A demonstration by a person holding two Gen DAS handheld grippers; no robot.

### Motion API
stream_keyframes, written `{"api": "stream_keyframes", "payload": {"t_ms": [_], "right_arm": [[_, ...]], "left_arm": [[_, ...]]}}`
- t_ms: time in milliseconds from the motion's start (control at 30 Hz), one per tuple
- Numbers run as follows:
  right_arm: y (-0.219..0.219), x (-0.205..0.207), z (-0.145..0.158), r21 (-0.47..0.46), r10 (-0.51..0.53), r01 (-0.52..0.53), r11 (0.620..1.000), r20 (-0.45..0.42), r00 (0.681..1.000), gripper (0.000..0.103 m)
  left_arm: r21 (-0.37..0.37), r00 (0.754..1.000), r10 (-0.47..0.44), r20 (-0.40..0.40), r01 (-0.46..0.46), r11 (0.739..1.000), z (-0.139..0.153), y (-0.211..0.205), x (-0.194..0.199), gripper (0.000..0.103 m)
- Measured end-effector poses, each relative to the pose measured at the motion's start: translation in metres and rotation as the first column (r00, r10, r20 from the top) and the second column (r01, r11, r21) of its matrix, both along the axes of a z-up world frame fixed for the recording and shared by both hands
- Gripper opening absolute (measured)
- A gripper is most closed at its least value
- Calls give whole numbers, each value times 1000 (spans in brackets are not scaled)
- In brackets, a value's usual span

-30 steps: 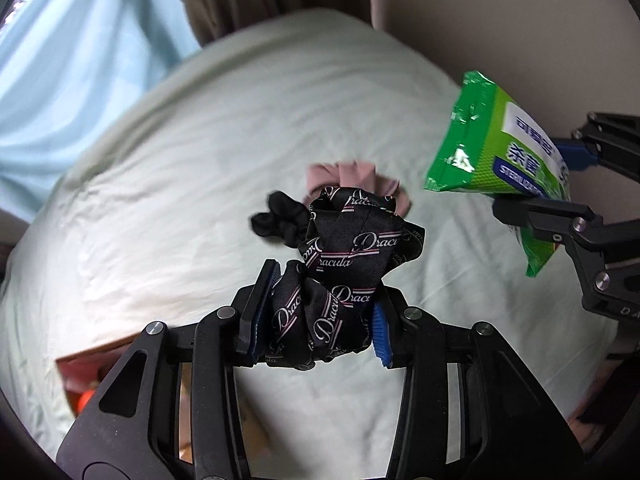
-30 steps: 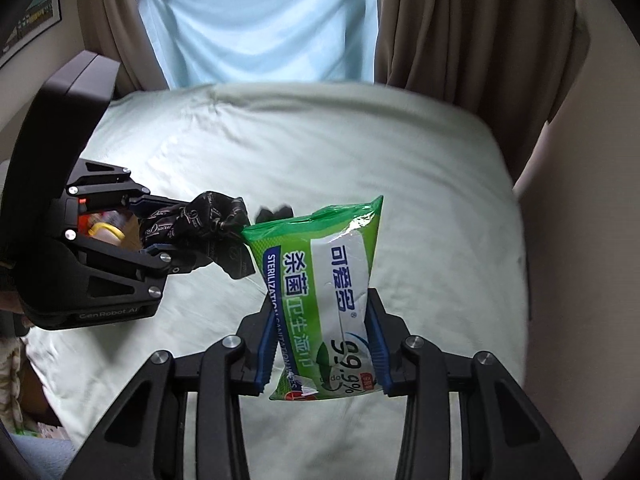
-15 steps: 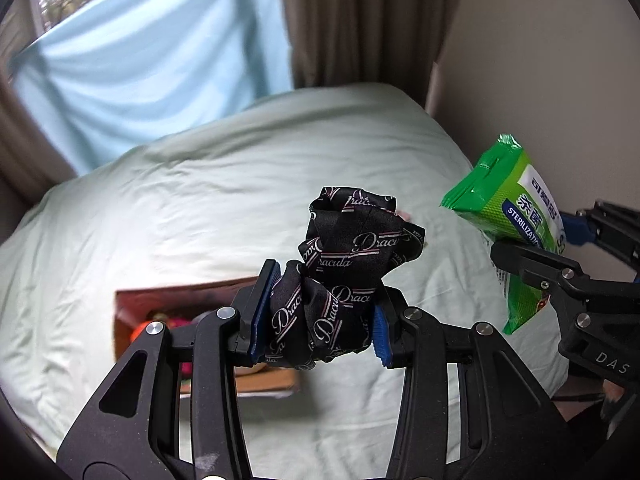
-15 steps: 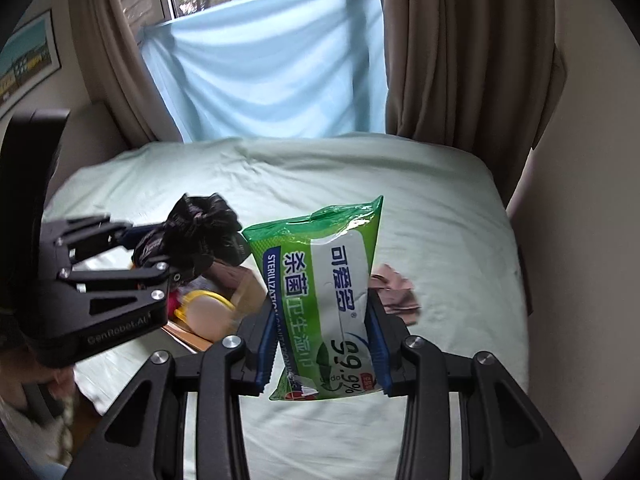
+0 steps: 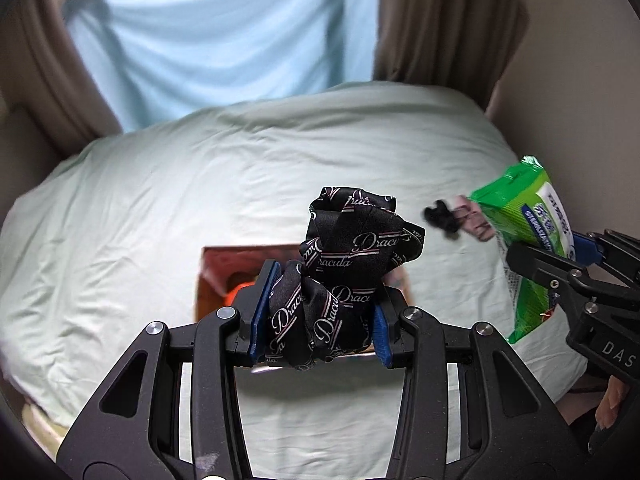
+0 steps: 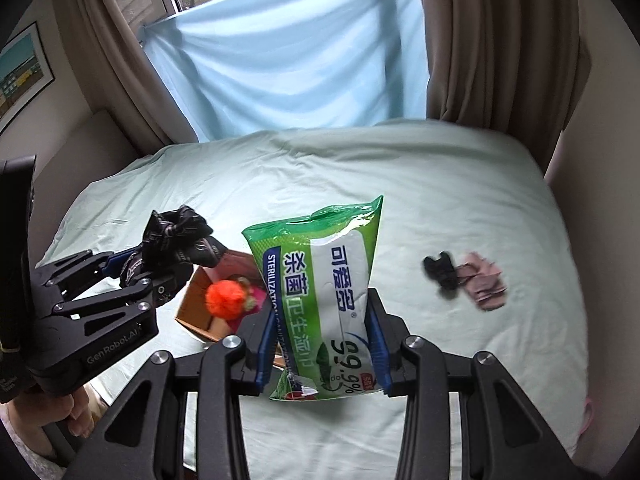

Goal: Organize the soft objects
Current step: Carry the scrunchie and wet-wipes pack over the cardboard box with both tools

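My left gripper (image 5: 320,312) is shut on a bunched black cloth with "Dracula" lettering (image 5: 352,248), held in the air above a brown cardboard box (image 5: 212,268) on the bed. The box (image 6: 196,300) holds an orange fuzzy ball (image 6: 225,298). My right gripper (image 6: 320,344) is shut on a green pack of wet wipes (image 6: 324,284), upright and lifted over the bed just right of the box. The left gripper (image 6: 138,270) with the black cloth (image 6: 178,236) appears at the left of the right wrist view. The wipes pack (image 5: 528,236) shows at the right of the left wrist view.
A small black soft item (image 6: 440,272) and a pink cloth (image 6: 484,280) lie together on the pale green bedsheet (image 6: 420,184) to the right. Brown curtains (image 6: 500,40) and a blue sheet (image 6: 288,60) hang behind the bed. A wall runs along the right.
Both grippers have risen and swung left with their loads. The box has come into view under the left gripper; the black and pink items now lie off to the right.
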State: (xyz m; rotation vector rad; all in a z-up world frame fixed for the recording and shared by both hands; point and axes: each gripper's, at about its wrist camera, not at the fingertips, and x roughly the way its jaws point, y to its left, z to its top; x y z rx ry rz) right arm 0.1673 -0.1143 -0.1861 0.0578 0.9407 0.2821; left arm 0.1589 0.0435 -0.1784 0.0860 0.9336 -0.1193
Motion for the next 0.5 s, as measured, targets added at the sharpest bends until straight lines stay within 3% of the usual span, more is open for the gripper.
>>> {"api": "stream_keyframes", "payload": {"t_ms": [233,500], "right_arm": [[51,20,-40,11,-56,57,998,-103,993,37],[83,60,-104,11,-111,117,993,-250,962,37]], "left_arm": [[-26,996,30,-90,-33,999,-42,73,27,38],[-37,981,31,-189,-39,999,-107,114,73,38]]}}
